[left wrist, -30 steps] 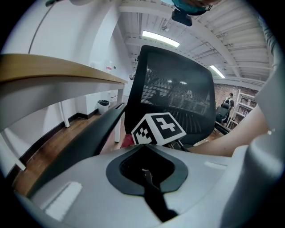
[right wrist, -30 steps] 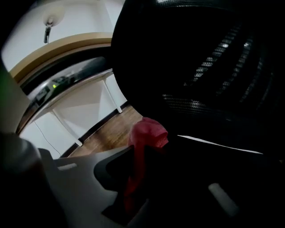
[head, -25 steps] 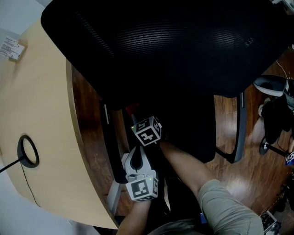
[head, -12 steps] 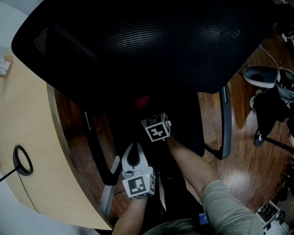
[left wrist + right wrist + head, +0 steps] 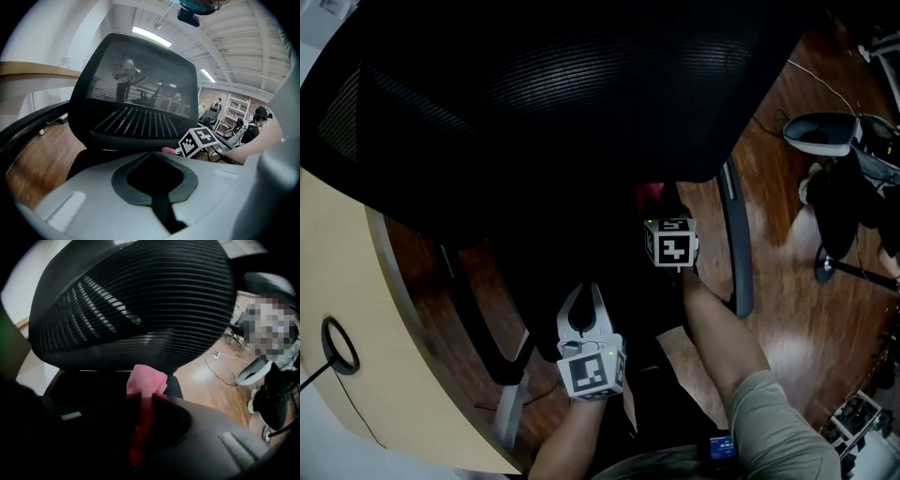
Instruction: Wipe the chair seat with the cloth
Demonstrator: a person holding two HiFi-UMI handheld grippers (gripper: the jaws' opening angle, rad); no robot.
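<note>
Pink cloth [image 5: 146, 379], soft, light and quick to bunch, sits just below the lower edge of the backrest [image 5: 131, 301], at the rear of the chair seat [image 5: 581, 246]; whether it touches the seat cannot be told; the right gripper [image 5: 146, 400] is clamped on a gathered fold, a loose tuft poking ahead; a limp rag like this probably drags and crumples, so a pinch on the gathered middle seems soundest; the bare right forearm [image 5: 717, 328] reaches straight towards the backrest; the left gripper [image 5: 584, 302] hangs further from the backrest, aimed at it, jaws together on nothing.
</note>
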